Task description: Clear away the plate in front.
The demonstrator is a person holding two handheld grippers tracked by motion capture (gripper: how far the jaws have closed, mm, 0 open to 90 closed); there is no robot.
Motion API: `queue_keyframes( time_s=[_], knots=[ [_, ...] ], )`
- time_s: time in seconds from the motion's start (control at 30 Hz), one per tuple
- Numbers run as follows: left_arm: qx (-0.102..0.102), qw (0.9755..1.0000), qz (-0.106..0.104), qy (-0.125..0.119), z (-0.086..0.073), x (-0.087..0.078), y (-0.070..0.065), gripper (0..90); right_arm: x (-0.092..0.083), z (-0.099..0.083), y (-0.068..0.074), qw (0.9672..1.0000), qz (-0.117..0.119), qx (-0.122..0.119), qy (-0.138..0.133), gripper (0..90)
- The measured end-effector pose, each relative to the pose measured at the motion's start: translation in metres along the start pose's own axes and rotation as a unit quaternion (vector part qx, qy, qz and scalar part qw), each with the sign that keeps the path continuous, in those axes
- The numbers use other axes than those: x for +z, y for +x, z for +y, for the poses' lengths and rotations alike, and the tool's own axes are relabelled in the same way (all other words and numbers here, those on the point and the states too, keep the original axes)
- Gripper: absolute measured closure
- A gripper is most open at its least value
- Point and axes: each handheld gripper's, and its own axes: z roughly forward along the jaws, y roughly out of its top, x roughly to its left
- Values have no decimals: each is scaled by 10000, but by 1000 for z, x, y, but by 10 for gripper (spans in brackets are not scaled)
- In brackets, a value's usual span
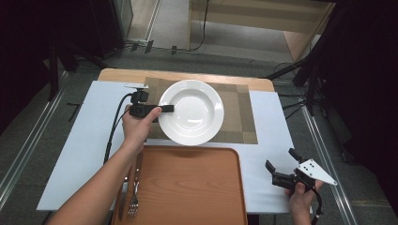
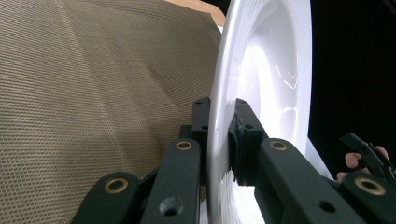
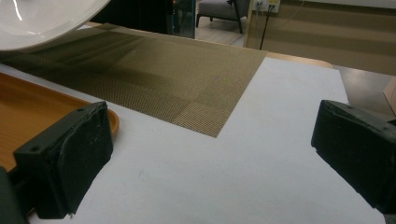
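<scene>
the left tongs [image 1: 165,108] pinch the rim of a white deep plate [image 1: 192,112] at its 9 o'clock edge, one black pad above the rim and one below, as the left gripper view shows [image 2: 219,140]. the plate is round, glossy ceramic with a broad flat rim and a sunken well that holds nothing. it hangs over the near left part of a woven placemat [image 1: 239,112], a tan and brown rectangle of fine mesh with darker bands at its borders. in the right gripper view the plate [image 3: 42,18] sits clear above the placemat [image 3: 154,79] with shadow beneath it.

the placemat lies on a pale, smooth worktop [image 1: 89,136]. at 6 o'clock from the plate lies a wooden tray [image 1: 187,187] with rounded corners and a raised lip, its bed bare. a metal fork [image 1: 134,199] and a knife [image 1: 123,197] lie just left of the tray, long axes running 12 to 6, fork tines at the 6 end.

the right tongs [image 1: 280,164] rest at 4 o'clock from the tray, jaws wide and holding nothing.
</scene>
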Motion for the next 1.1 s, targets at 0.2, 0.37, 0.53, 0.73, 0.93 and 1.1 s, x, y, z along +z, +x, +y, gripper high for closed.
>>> queue_keyframes(
  time_s=[0.2, 0.37, 0.53, 0.73, 0.93, 1.1],
  knots=[
    [-14, 10000, -21, 49, -7, -6, 1, 815, 0, 0, 0, 10000, -7, -10, -4, 0],
    [-39, 10000, -45, 27, -15, -10, 3, 815, 0, 0, 1, 10000, -4, -21, -1, 0],
    [-61, 9999, -86, 26, -23, -15, 3, 815, 0, 0, 1, 10000, -1, -26, -2, 0],
    [-122, 9998, -147, 87, -33, -22, 4, 814, 0, 0, 1, 10000, 0, -31, -5, 0],
    [-118, 9997, -186, 114, -41, -27, 1, 814, 0, 0, 1, 10000, -3, -32, -5, 0],
    [-92, 9996, -248, 118, -49, -30, -1, 813, 0, 0, 1, 10000, -6, -40, -4, 0]
  ],
)
